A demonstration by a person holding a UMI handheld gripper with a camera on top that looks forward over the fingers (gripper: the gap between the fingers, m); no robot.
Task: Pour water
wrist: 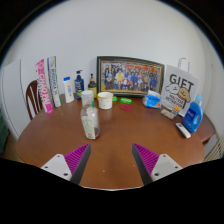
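Hovering over the near edge of a round wooden tabletop (60,135), the gripper (112,160) has its two fingers spread wide with nothing between them; each finger carries a ridged magenta pad (146,157) on its inner face. The tabletop is smooth, reddish-brown and faintly glossy.

Just ahead of the fingers, a little toward the left one and near the middle of the tabletop, stands a clear glass tumbler (90,122), cylindrical and upright, apart from both fingers. Behind it sits a squat white cup (105,100), and beside that a pale jar (87,97).

Along the far edge of the tabletop a wide framed group photo (130,75) leans upright against the white wall. To its left a row of slim bottles (69,88) and tubes stands close together, with a tall pink-and-white carton (43,85) at the far-left edge. A green marker (125,99) lies flat in front of the frame.

At the far-right edge is a white paper bag printed GIFT (181,88), a small blue tub (152,99) beside it, and a translucent blue plastic bottle (193,115) nearer the right rim. A curved wooden chair back (31,97) shows past the left rim
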